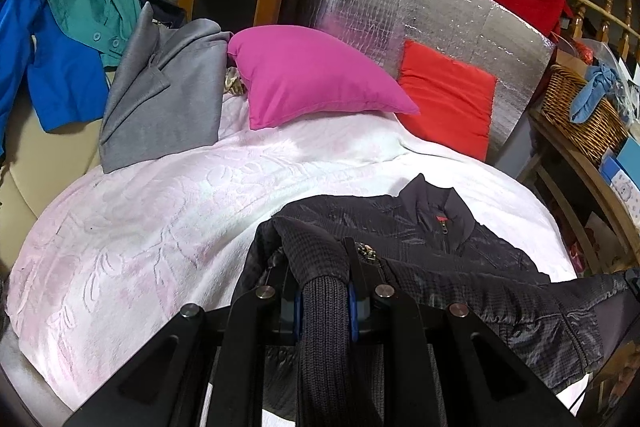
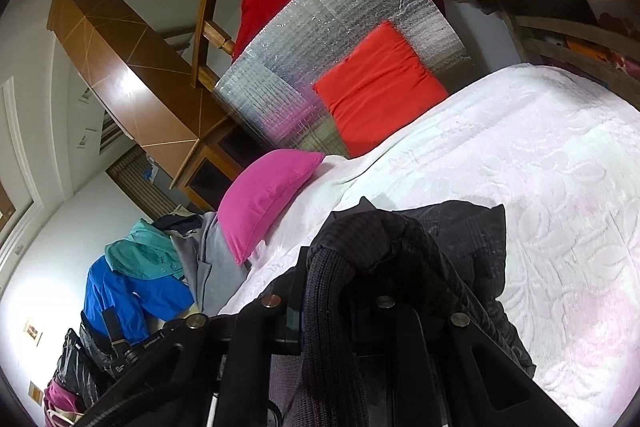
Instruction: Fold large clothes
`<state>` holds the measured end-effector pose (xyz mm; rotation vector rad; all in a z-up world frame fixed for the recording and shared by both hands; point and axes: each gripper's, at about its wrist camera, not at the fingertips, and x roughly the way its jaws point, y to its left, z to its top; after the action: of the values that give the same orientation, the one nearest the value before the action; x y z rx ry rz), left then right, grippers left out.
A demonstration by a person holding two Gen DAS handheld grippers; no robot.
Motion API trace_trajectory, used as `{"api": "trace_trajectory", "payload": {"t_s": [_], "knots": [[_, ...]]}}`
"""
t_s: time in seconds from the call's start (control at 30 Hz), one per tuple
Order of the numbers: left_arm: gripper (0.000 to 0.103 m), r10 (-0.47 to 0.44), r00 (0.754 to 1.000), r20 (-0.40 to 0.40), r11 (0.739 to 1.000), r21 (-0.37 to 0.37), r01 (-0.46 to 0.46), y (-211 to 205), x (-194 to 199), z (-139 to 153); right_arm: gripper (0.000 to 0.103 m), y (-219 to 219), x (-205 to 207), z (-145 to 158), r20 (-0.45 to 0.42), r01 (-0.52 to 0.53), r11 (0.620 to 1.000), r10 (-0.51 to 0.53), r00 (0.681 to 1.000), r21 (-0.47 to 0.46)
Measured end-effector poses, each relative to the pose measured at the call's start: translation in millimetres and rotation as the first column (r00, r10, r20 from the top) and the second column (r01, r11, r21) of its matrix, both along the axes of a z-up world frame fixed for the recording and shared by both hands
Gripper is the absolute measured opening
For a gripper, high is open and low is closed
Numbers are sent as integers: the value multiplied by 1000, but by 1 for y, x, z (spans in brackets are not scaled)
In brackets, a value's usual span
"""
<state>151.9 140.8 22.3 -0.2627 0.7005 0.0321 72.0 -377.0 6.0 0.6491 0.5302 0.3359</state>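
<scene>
Pale pink embossed bedspread (image 1: pixel 132 247) lies open to the left, reaching the grey folded garment (image 1: pixel 168 99). Left gripper (image 1: pixel 323 291) pinches the ribbed cuff of the black quilted zip-up jacket (image 1: pixel 460 255) lying mid-bed. Right gripper (image 2: pixel 328 291) clamps another ribbed cuff; bare bedspread beyond.

left wrist: upright, close over the pale pink embossed bedspread (image 1: pixel 160 227), facing the headboard.
right wrist: rolled sideways, equally close.
shared: magenta pillow (image 1: pixel 312 75) (image 2: pixel 268 195), bedspread (image 2: pixel 540 167).
</scene>
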Motion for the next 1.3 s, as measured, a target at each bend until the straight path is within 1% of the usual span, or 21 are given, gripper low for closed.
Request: {"api": "trace_trajectory", "payload": {"t_s": [0.37, 0.57, 0.77, 0.9, 1.0, 1.1, 1.17, 1.3], "knots": [[18, 4, 1000, -24, 1000, -3, -4, 1, 23, 0, 15, 4, 27, 5, -8, 12, 1000, -12, 1000, -15], [18, -12, 1000, -28, 1000, 11, 12, -3, 43, 4, 15, 4, 48, 9, -16, 23, 999, -23, 1000, -28], [18, -21, 998, -51, 1000, 18, 22, -6, 72, 3, 15, 3, 82, 6, -40, 28, 999, -29, 999, -34], [18, -27, 997, -66, 1000, 8, 27, -7, 92, 2, 15, 0, 110, 3, -57, 30, 999, -32, 998, -37], [18, -34, 995, -93, 999, -21, 32, -6, 112, 0, 15, -5, 134, -5, -87, 37, 999, -38, 996, -16], [18, -38, 990, -133, 999, -42, 33, -5, 134, -10, 15, -11, 160, -19, -134, 39, 999, -39, 990, -1], [18, -44, 986, -162, 998, -45, 37, -5, 148, -20, 15, -15, 177, -32, -170, 41, 999, -40, 985, 2], [18, -47, 969, -244, 995, -92, 26, 1, 175, -49, 15, -19, 206, -58, -239, 35, 999, -35, 970, -5]]}}
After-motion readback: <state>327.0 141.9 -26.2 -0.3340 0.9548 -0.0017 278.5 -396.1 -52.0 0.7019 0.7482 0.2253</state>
